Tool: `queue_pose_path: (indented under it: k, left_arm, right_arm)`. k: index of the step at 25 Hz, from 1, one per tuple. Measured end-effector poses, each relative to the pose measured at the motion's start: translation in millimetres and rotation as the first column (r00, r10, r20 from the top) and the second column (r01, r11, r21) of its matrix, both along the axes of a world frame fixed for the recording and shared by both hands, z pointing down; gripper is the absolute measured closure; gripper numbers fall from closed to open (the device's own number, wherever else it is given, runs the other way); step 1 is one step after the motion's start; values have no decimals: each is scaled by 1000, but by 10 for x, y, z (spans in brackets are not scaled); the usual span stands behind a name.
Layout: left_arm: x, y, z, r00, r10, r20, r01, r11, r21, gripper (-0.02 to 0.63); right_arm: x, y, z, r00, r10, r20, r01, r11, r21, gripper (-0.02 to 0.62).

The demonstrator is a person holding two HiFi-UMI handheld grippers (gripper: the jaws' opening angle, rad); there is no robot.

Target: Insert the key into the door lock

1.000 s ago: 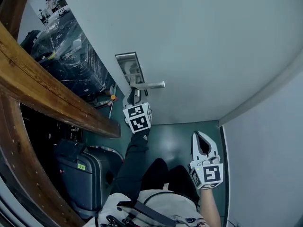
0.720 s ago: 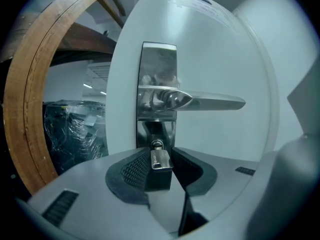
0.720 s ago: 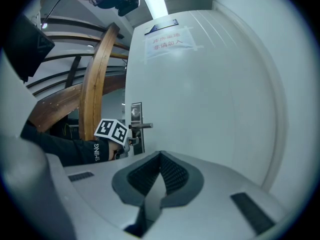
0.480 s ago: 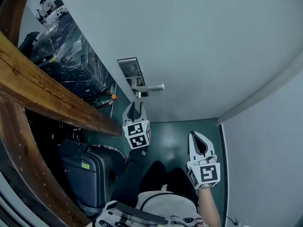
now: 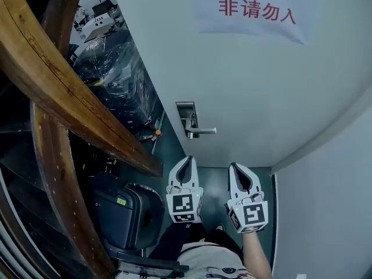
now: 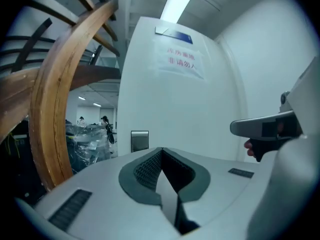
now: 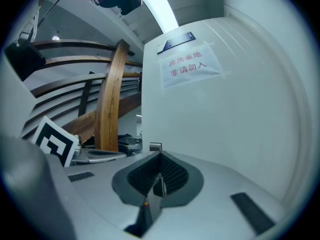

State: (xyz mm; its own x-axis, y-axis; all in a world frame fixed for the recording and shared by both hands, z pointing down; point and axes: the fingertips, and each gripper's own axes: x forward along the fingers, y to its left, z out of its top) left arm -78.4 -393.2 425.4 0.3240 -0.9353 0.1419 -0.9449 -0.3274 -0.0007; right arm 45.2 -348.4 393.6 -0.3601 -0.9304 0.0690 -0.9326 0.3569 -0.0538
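The white door point(image 5: 261, 86) carries a steel lock plate point(image 5: 186, 117) with a lever handle point(image 5: 201, 131). Both grippers hover side by side below the handle, apart from the door. My left gripper point(image 5: 185, 160) is shut; its jaws have just closed with nothing between them point(image 6: 161, 153). My right gripper point(image 5: 235, 167) is shut on a small silver key point(image 7: 159, 184) that stands between its pads. The lock plate point(image 6: 139, 140) shows straight ahead in the left gripper view, and small and distant point(image 7: 155, 146) in the right gripper view.
A curved wooden beam point(image 5: 75, 97) runs along the left. Behind it lie plastic-wrapped goods point(image 5: 116, 74), with a dark suitcase point(image 5: 125, 214) on the floor. A paper sign with red print point(image 5: 250, 4) hangs high on the door. A grey wall point(image 5: 331, 202) closes the right side.
The left gripper drew back from the door handle, rose and went from open to shut. The right gripper rose beside it. The head view tilted up, bringing the sign into sight.
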Motion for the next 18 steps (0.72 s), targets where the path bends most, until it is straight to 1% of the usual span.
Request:
queue_pose_path:
  k: [5, 8, 13, 18]
  left_arm:
    - [75, 140, -497, 1000, -3, -11, 3, 999, 44, 601]
    - [105, 76, -719, 1000, -4, -14, 5, 996, 93, 601]
    - [98, 108, -890, 1000, -6, -16, 7, 993, 119, 601]
    - [128, 89, -981, 1000, 2, -17, 0, 990, 144, 601]
  right_arm:
    - [-25, -10, -423, 1000, -13, 9, 13, 998, 54, 591]
    - [-17, -142, -606, 1000, -16, 24, 14, 995, 97, 591]
    - [-55, -116, -766, 999, -23, 35, 18, 990, 140, 591]
    - [-85, -133, -823, 999, -30, 11, 28, 988, 152, 591]
